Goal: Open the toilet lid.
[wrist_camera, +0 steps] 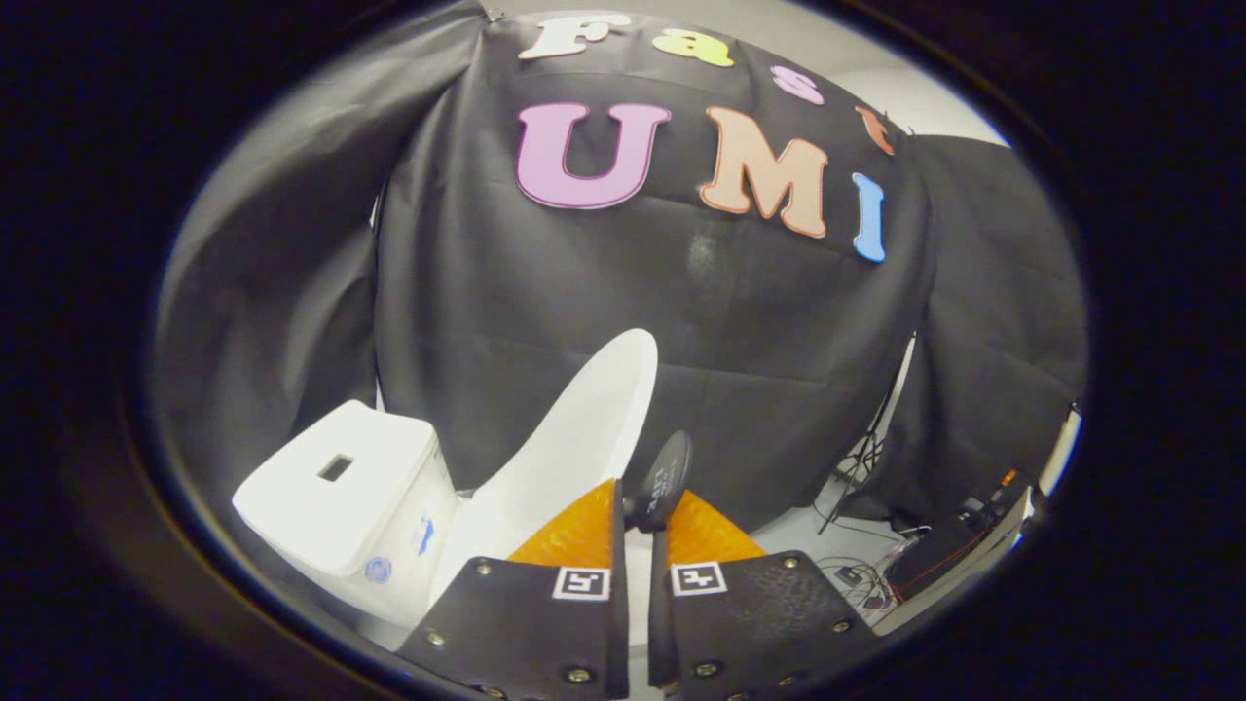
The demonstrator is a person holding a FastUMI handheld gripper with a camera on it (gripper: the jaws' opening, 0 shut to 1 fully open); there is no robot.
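A white toilet stands against the booth's black cloth, its tank (pixel 341 477) to the left of my fingers. The white lid (pixel 584 428) is raised and stands steeply on edge, just ahead of the left finger, leaning towards the tank. A black oval handle (pixel 672 465) sticks out from the lid's edge on a short stem. My gripper (pixel 647 498) is shut on that handle, the stem pinched between both fingers and the oval head poking up past them. The bowl and seat are hidden behind the fingers.
To the right, beyond the fingers, a thin black stand leg (pixel 866 458) props up the cloth wall. Cables and dark equipment (pixel 934 560) lie on the pale floor further right. The cloth wall hangs close behind the toilet.
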